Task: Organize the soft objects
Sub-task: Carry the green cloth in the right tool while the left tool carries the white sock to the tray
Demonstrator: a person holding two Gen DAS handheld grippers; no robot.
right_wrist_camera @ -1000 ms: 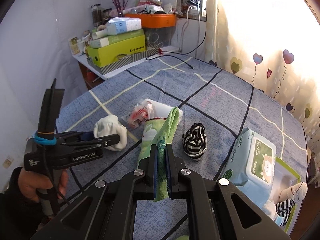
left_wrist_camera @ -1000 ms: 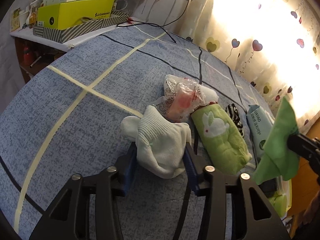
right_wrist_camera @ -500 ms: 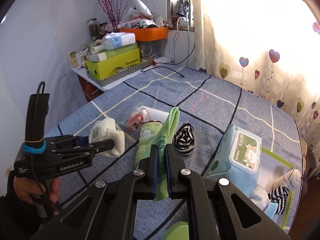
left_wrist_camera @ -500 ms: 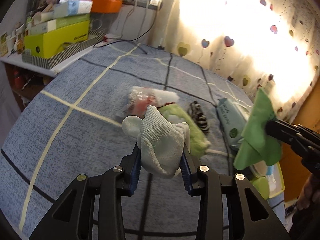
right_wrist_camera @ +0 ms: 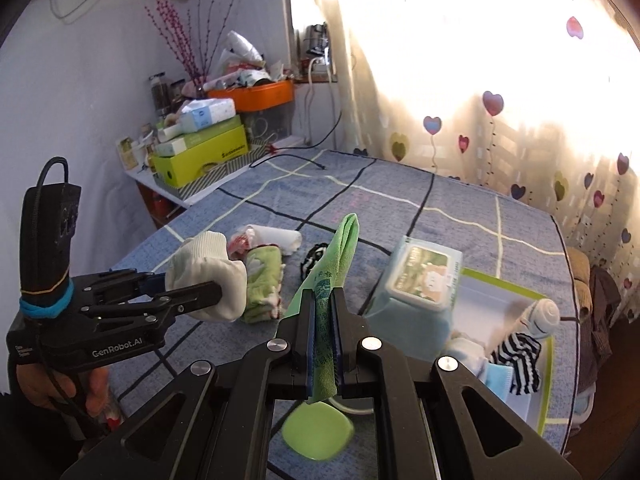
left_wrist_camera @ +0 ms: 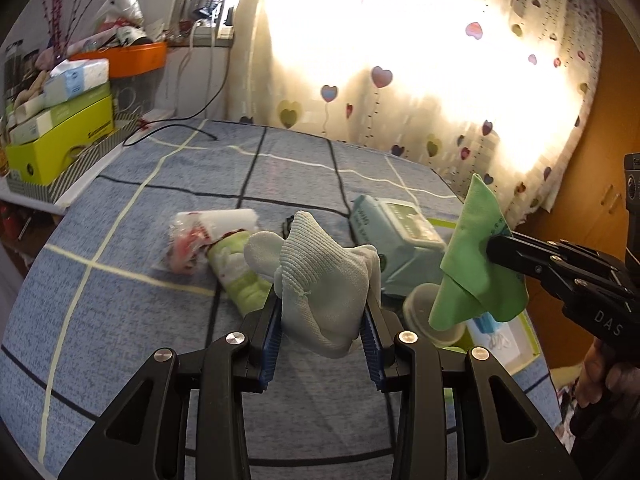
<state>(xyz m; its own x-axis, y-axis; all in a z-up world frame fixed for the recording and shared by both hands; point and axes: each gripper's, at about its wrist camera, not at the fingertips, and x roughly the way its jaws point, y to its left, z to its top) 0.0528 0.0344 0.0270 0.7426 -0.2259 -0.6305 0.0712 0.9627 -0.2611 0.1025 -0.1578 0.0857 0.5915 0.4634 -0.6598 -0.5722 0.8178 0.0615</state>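
Blue checked bed (left_wrist_camera: 120,300); left hand-held gripper (left_wrist_camera: 324,332) clamps white sock (left_wrist_camera: 324,280), right hand-held gripper (right_wrist_camera: 324,340) pinches green cloth (right_wrist_camera: 332,264); both lifted clear, likely for the green-rimmed tray (right_wrist_camera: 548,364) at bed's right edge.

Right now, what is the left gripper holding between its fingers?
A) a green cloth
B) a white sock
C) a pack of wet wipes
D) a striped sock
B: the left gripper has the white sock pinched between its blue fingers, lifted off the bed.
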